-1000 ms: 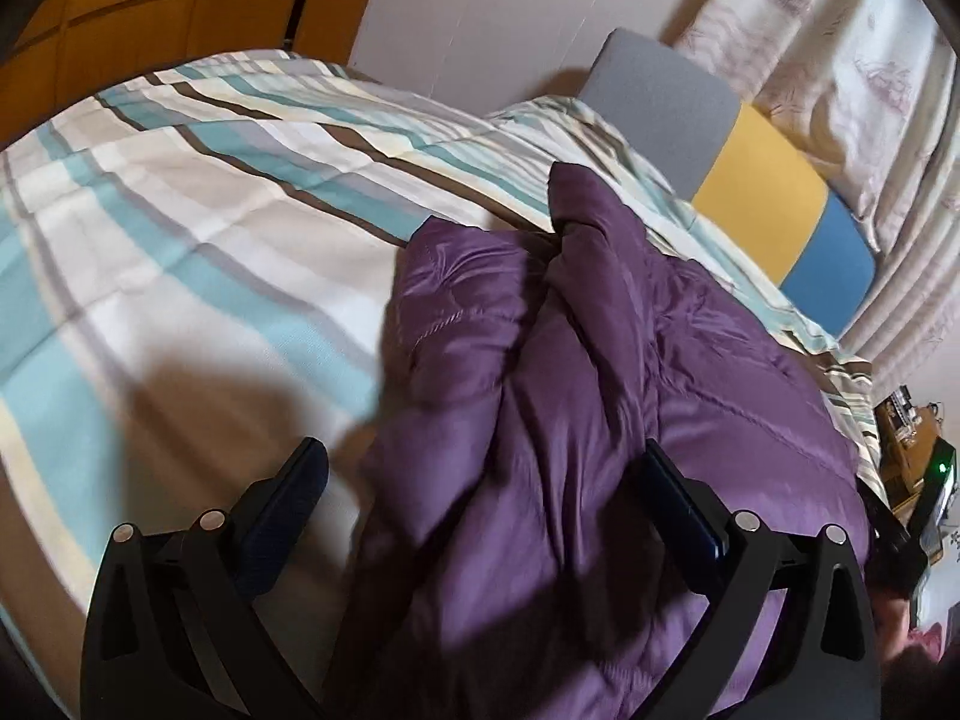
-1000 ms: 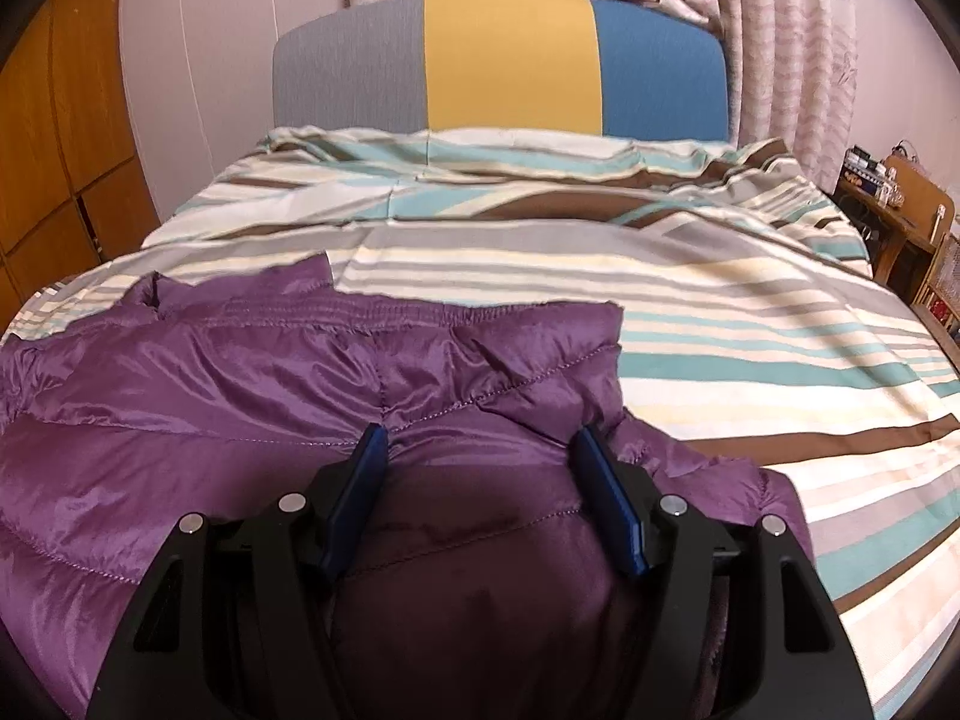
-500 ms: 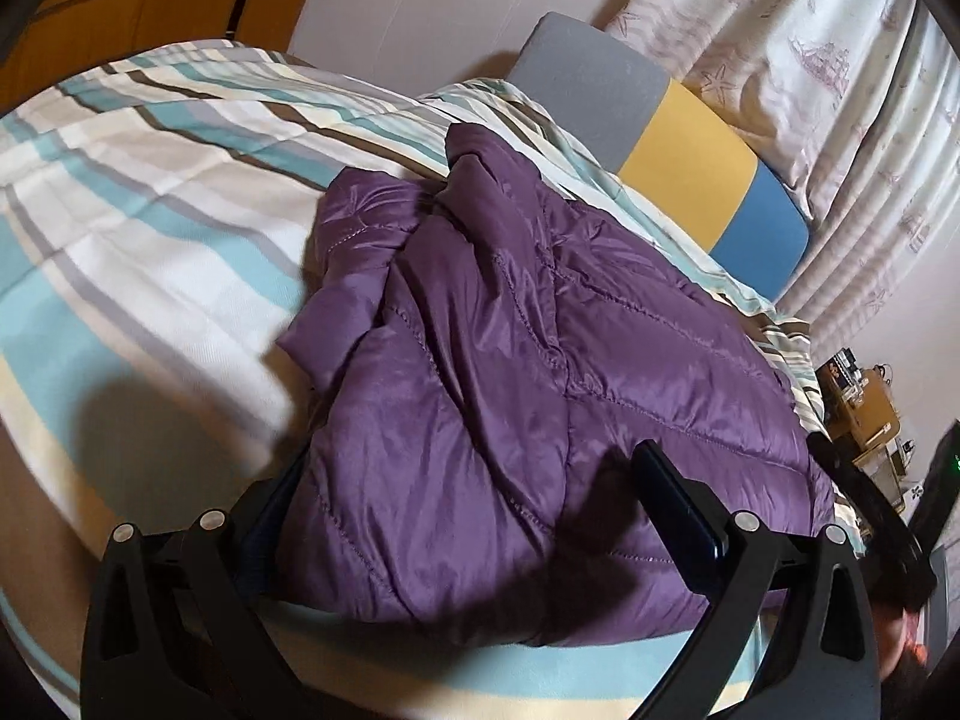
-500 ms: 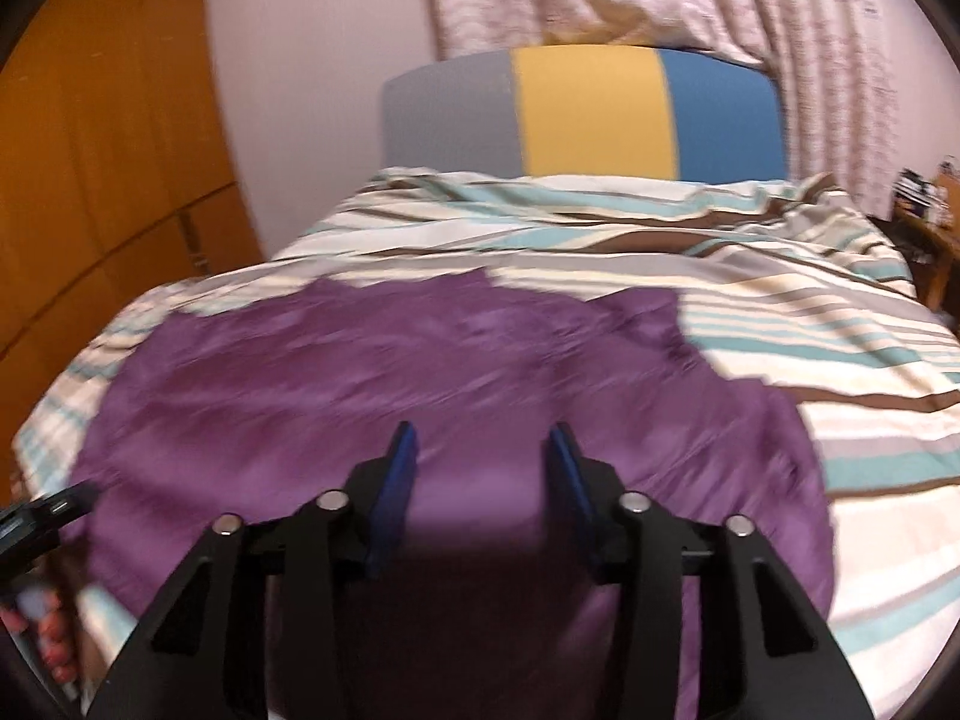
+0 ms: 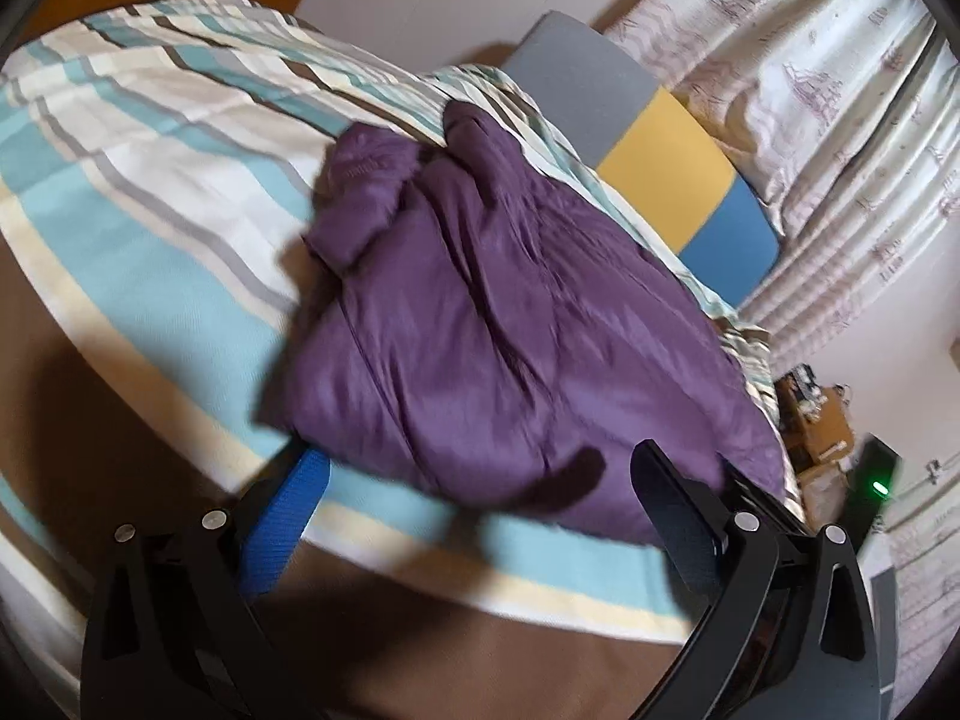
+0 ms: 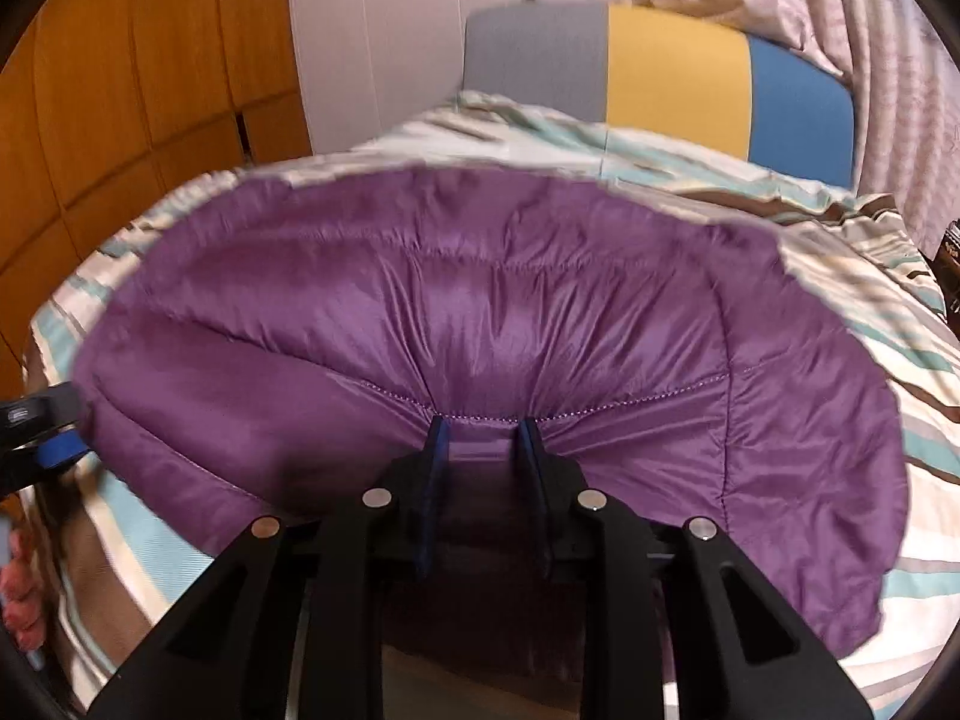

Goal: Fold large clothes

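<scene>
Jacket on bed — right gripper closing on it.

Striped bed, tricolour headboard (grey, yellow, blue), patterned curtains, wooden wardrobe

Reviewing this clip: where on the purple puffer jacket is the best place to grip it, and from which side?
Probably the near hem of the purple puffer jacket, from the bed's foot. There the thin stitched edge bunches between the right gripper, whose jaws are closing on it. The left gripper hangs open at the hem's other corner; the padded middle looks too thick.
</scene>
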Demonstrator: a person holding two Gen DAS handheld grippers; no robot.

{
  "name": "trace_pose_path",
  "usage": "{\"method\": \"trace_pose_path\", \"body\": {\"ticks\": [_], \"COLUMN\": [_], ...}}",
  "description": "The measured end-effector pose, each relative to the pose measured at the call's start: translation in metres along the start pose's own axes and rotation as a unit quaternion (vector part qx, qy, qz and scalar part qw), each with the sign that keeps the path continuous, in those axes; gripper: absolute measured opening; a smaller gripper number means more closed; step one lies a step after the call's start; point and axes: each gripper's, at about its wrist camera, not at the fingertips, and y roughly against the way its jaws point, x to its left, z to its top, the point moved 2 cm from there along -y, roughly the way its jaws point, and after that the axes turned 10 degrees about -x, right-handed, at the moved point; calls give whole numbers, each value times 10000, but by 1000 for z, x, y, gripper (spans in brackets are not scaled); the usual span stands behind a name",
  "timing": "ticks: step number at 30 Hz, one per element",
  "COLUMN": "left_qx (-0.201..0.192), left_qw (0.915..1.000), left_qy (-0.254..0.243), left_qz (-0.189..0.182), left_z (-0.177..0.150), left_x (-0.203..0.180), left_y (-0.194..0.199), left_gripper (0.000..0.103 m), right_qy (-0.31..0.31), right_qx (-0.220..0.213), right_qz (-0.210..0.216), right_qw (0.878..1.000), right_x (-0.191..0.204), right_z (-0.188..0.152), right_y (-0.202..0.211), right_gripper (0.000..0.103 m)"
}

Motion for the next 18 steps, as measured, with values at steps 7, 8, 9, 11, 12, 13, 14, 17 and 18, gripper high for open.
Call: {"method": "trace_pose_path", "body": {"ticks": [7, 8, 9, 11, 12, 13, 14, 17, 18], "left_qx": [34, -29, -126, -233, -274, -310, -348, -371, -413], "left_qw": [9993, 9990, 9981, 9969, 9962, 9953, 9937, 9884, 9885], "left_qy": [101, 279, 526, 737, 827, 917, 1064, 1474, 1453], "left_qz": [-355, -351, -311, -142, -25, 0, 19, -43, -39], "left_z": [1, 6, 12, 20, 25, 28, 31, 33, 33], "left_x": [-16, -14, -10, -7, -7, -5, -3, 6, 5], "left_y": [-14, -19, -27, -37, -44, -47, -50, -58, -57], "left_gripper": [99, 99, 98, 92, 87, 77, 70, 47, 39], "right_qy": [-16, -23, -29, -55, -70, -84, -97, -97, -102], "right_qx": [-4, -6, -6, -8, -9, -11, -16, -25, -24], "right_qz": [6, 10, 13, 28, 37, 46, 51, 51, 53], "right_qw": [10000, 10000, 10000, 10000, 10000, 10000, 9999, 9999, 9999], "right_x": [0, 0, 0, 0, 0, 0, 0, 0, 0], "right_z": [-1, -1, -1, -1, -1, -1, -2, -2, -2], "right_y": [-5, -5, -5, -5, -5, -4, -3, -2, -2], "right_gripper": [23, 23, 23, 23, 23, 23, 23, 23, 23]}}
